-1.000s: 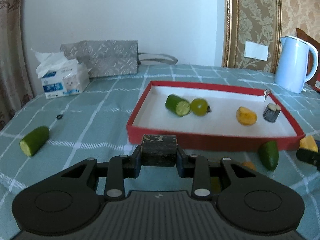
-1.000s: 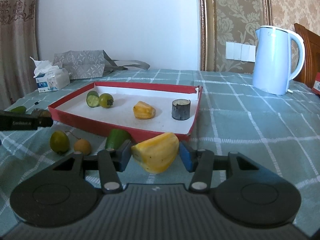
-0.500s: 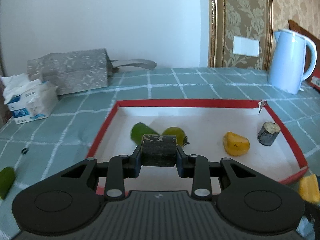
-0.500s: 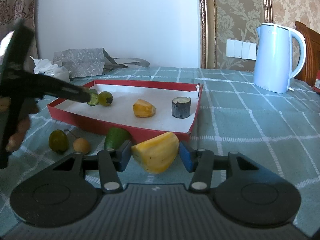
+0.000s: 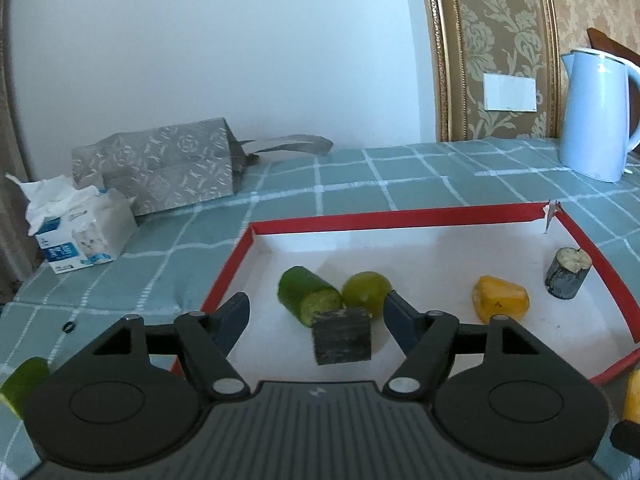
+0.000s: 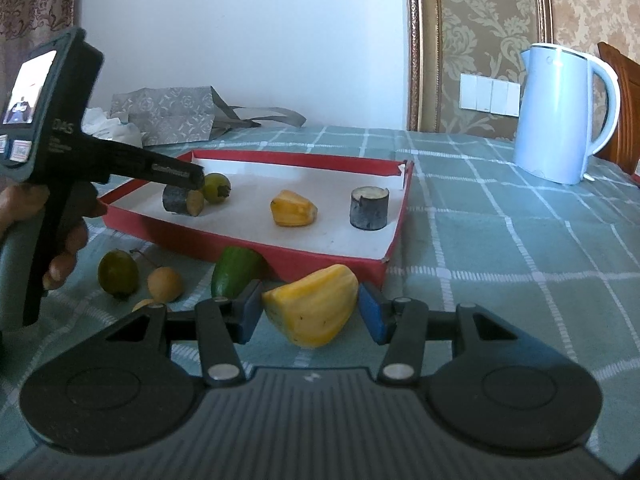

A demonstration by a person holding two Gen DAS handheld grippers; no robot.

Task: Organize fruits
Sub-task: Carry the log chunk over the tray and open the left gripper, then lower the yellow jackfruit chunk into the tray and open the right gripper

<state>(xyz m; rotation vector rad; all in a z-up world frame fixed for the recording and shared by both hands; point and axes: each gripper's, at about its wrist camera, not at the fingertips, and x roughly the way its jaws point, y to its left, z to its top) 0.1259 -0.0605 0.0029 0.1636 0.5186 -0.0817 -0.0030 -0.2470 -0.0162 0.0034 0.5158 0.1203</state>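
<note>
Wrist views — shared red tray [image 5: 420, 216]

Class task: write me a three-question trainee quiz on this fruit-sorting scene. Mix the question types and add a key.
1. True or false: the left gripper is clamped on the dark grey cylindrical chunk lying nearest it in the red-rimmed white tray.
2. What does the right gripper hold? A) yellow fruit wedge B) green cucumber piece C) round green fruit
3. Fill in: the left wrist view shows ___ pieces lying in the tray.

Key: 1 false, its jaws stand open; 2 A; 3 five.
</note>
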